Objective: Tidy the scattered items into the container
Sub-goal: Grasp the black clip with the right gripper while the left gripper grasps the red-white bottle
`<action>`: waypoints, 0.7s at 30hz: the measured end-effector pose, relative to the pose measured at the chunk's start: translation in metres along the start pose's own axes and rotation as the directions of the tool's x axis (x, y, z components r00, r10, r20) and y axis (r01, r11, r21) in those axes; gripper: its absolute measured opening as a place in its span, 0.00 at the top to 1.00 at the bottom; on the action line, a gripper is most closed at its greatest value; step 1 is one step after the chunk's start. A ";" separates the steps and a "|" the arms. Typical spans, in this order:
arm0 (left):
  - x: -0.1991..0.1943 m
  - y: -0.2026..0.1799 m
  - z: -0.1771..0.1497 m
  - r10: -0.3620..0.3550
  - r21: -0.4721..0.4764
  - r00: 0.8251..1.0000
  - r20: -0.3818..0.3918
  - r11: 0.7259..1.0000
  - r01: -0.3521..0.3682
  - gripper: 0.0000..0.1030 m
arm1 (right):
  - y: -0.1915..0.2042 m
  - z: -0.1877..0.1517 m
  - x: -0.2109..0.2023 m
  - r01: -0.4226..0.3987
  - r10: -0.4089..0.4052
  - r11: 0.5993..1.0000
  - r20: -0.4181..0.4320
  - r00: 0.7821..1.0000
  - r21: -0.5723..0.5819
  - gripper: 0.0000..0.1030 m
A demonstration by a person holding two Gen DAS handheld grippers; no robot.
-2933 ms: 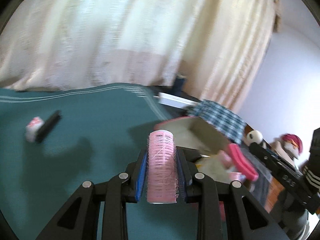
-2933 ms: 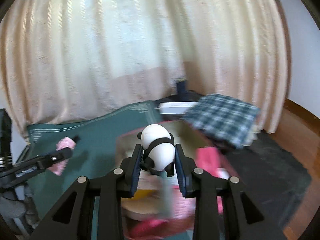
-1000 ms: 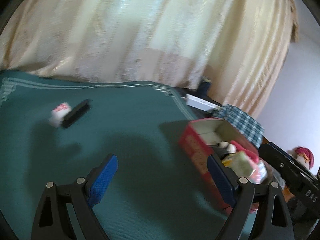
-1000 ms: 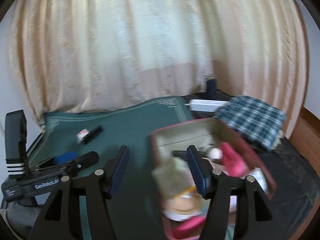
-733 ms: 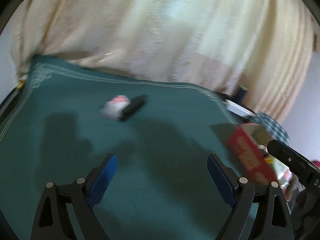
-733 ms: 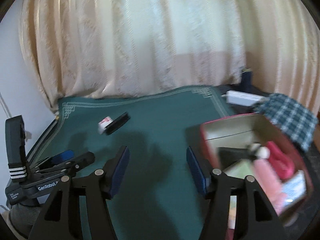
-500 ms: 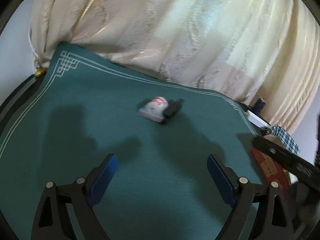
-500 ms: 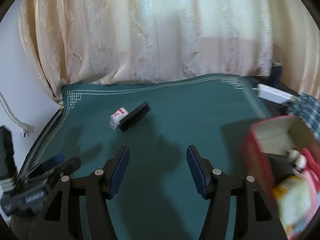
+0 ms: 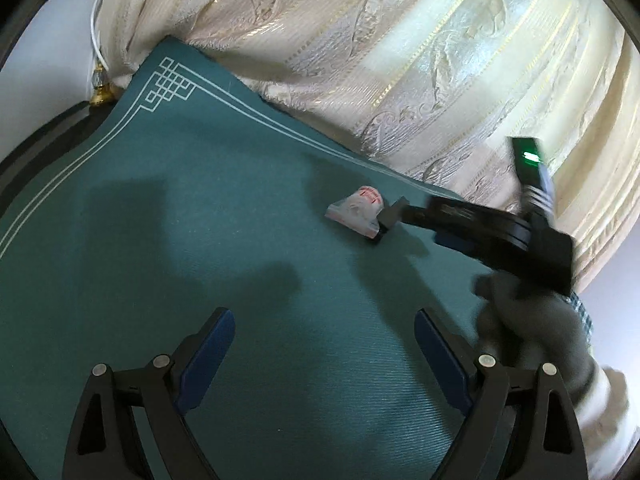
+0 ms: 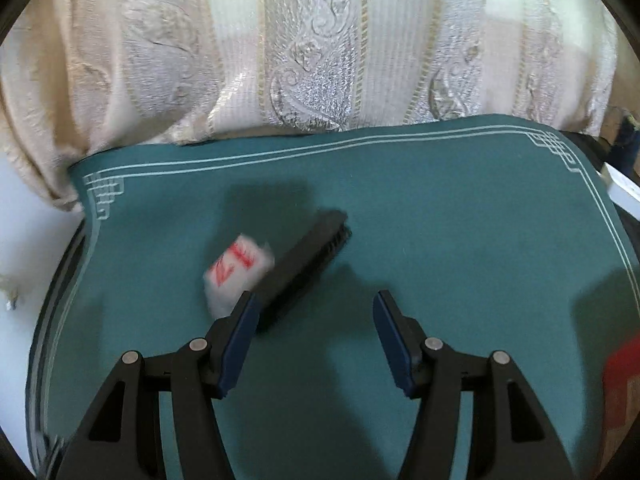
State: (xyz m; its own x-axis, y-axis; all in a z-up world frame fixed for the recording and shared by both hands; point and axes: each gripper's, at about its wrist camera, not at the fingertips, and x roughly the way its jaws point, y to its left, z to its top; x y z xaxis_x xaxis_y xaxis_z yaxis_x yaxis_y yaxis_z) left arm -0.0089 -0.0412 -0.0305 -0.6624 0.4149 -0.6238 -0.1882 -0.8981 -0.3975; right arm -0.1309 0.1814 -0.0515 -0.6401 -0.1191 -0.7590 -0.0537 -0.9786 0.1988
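While both jaws stand wide apart and hold nothing, the right gripper [image 10: 314,324] hovers just short of a black brush [image 10: 308,258] and a white packet [image 10: 236,270], touching side by side at centre frame on the green mat [image 10: 460,216]; the left gripper [image 9: 324,344] sits lower centre in its own view.

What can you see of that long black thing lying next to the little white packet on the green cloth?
The black bar is long, narrow and matte, with what may be a ribbed or bristled side; blur hides finer detail. It lies flat and diagonal on the green cloth, one long side against the white packet with red print. The open right gripper hangs just above its near end, not touching it.
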 end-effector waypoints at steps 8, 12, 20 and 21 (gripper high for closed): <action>-0.001 0.004 0.000 0.012 -0.021 1.000 0.006 1.000 -0.012 0.10 | 0.016 0.003 0.035 0.038 -0.042 0.996 -0.043 0.998 -0.077 0.39; 0.003 0.003 -0.001 0.019 -0.015 1.000 -0.002 1.000 -0.019 0.10 | 0.012 0.001 0.036 0.010 -0.013 0.997 -0.041 0.999 -0.075 0.42; 0.009 0.008 -0.003 0.034 -0.024 0.999 -0.012 0.999 -0.034 0.10 | -0.007 -0.004 0.024 -0.006 0.000 0.994 -0.060 0.998 -0.105 0.78; 0.010 0.008 -0.003 0.034 -0.024 0.999 -0.014 0.999 -0.034 0.10 | -0.009 -0.003 0.022 -0.009 0.003 0.995 -0.058 0.998 -0.101 0.78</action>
State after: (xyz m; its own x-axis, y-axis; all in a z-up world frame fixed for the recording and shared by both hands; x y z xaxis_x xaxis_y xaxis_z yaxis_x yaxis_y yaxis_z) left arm -0.0144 -0.0439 -0.0417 -0.6579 0.3866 -0.6463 -0.1483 -0.9079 -0.3921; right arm -0.1420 0.1875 -0.0722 -0.5945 -0.1313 -0.7933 0.0294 -0.9895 0.1418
